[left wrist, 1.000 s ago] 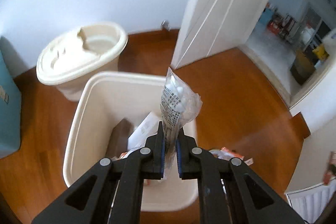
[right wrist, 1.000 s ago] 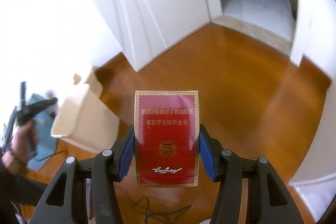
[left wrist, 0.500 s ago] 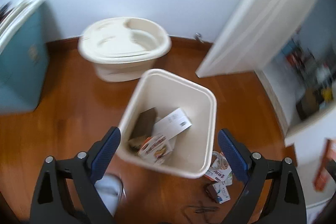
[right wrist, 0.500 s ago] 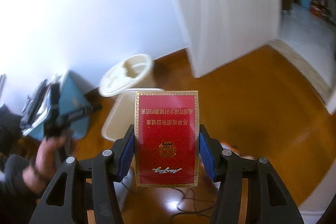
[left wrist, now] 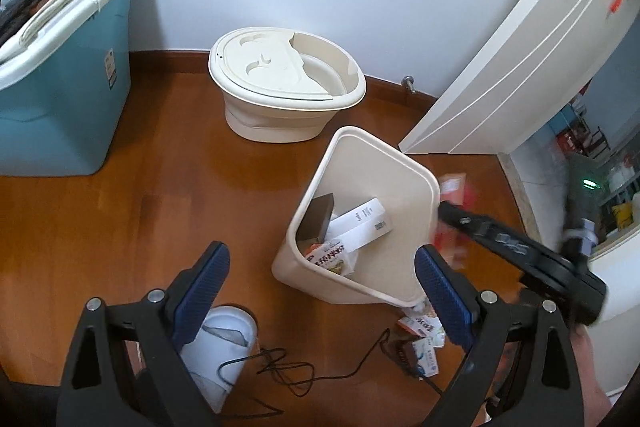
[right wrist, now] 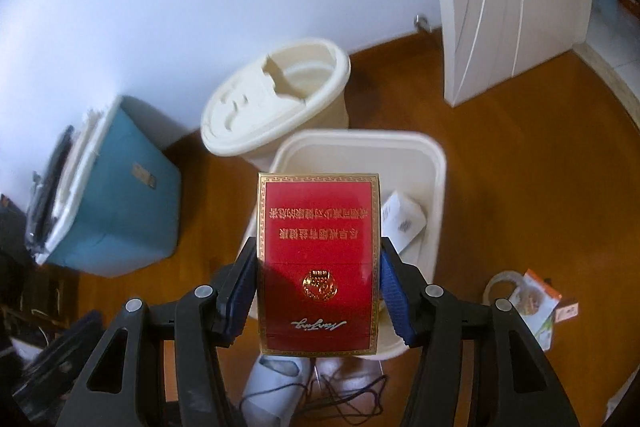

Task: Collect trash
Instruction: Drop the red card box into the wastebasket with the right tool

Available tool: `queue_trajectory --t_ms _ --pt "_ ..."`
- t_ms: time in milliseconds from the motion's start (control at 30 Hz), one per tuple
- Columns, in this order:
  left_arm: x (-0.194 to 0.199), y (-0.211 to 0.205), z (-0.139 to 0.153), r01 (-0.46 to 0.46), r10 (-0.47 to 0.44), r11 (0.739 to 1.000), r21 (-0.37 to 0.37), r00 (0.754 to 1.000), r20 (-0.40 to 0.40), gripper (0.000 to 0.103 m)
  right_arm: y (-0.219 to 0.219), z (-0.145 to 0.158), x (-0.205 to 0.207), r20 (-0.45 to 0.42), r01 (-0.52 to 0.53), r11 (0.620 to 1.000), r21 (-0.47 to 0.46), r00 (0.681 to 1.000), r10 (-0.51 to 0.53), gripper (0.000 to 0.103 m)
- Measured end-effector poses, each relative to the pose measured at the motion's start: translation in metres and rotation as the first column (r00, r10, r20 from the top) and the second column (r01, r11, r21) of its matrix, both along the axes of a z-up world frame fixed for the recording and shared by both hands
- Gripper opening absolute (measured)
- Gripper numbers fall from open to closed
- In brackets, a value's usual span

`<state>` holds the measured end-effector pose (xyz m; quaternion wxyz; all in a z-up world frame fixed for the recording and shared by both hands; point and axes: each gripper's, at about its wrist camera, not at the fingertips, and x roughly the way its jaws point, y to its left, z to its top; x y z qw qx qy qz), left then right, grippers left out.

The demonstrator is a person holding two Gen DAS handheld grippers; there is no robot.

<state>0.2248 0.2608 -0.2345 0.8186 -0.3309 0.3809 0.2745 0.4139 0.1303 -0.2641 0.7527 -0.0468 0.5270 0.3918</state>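
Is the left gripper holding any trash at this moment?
No, the left gripper stands wide open with only bare floor and the bin seen between its fingers.

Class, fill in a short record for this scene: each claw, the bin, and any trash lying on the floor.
Left claw: open, empty
Right claw: jaws just opening, red box between them; grip unclear
Bin: beige, open-topped, holding a white carton and other trash
Floor trash: packets beside the bin
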Motion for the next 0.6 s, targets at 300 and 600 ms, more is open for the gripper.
queue_trajectory --t_ms 300,600 --pt "0.011 -0.024 0.005 0.08 -0.077 0.991 0.111 0.996 -0.035 0.095 -0.062 0.011 0.0 -0.012 -0.066 0.996 -0.053 0.998 0.066 0.073" --pt "0.066 -0.104 -0.02 0.286 -0.275 0.944 0.165 0.957 -0.088 0.095 -0.255 -0.066 0.012 -0.027 -0.072 0.951 -0.299 0.997 0.068 0.077"
